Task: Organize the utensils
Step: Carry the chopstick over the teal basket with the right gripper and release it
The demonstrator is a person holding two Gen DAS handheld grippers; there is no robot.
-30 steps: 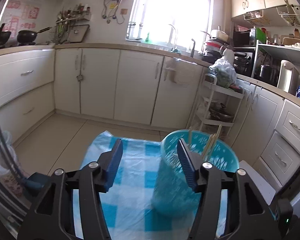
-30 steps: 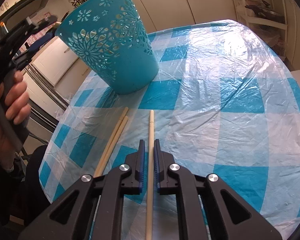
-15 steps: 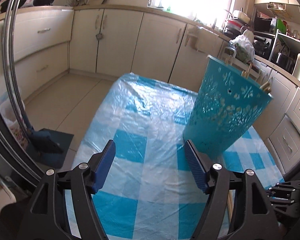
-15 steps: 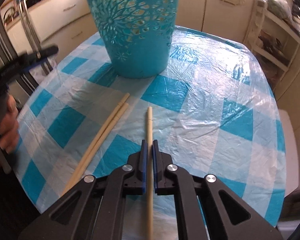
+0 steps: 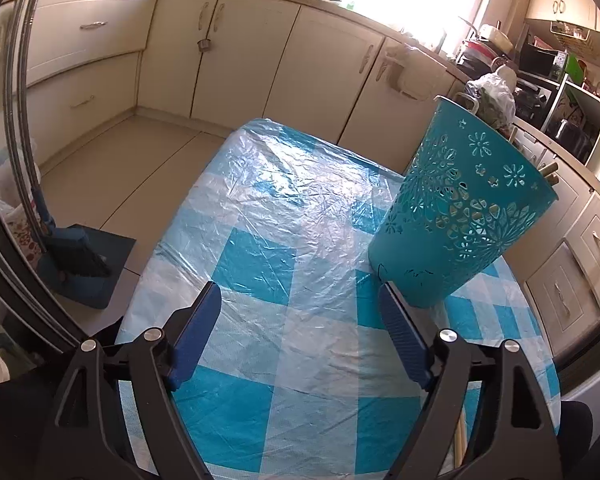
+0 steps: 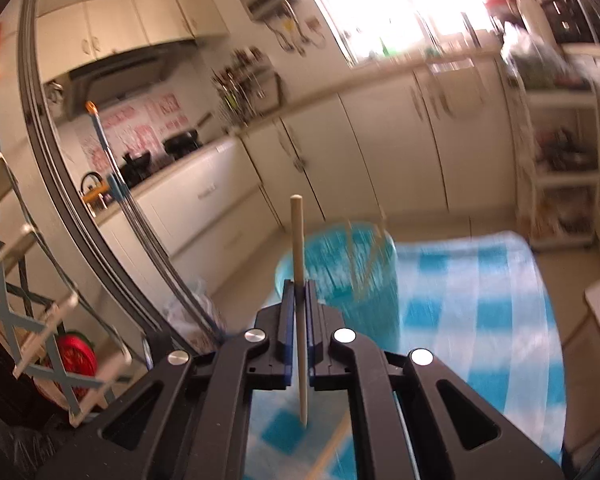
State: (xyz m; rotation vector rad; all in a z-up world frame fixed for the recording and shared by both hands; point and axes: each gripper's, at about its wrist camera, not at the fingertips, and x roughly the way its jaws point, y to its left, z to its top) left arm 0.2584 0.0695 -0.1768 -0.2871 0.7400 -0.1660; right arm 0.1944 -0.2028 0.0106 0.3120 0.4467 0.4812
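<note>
Lifted clear of the table [image 6: 500, 304] since the earlier frames, the chopstick [image 6: 298, 280] now stands nearly upright in the right gripper [image 6: 299, 300], whose jaws are pinched tight on its shaft, with the blurred teal basket [image 6: 356, 280] just beyond it. At the same time the left gripper [image 5: 300, 320] has come down low over the checked cloth and let the basket [image 5: 460, 216] go: its jaws are opening with nothing between them, and the basket stands on the table just past the right-hand finger, other chopsticks poking above its rim. More chopsticks [image 6: 332, 444] remain on the cloth beneath the right gripper. By my reading, one stick is on its way to the basket, which no longer has a steadying hold, and more are left to collect.
</note>
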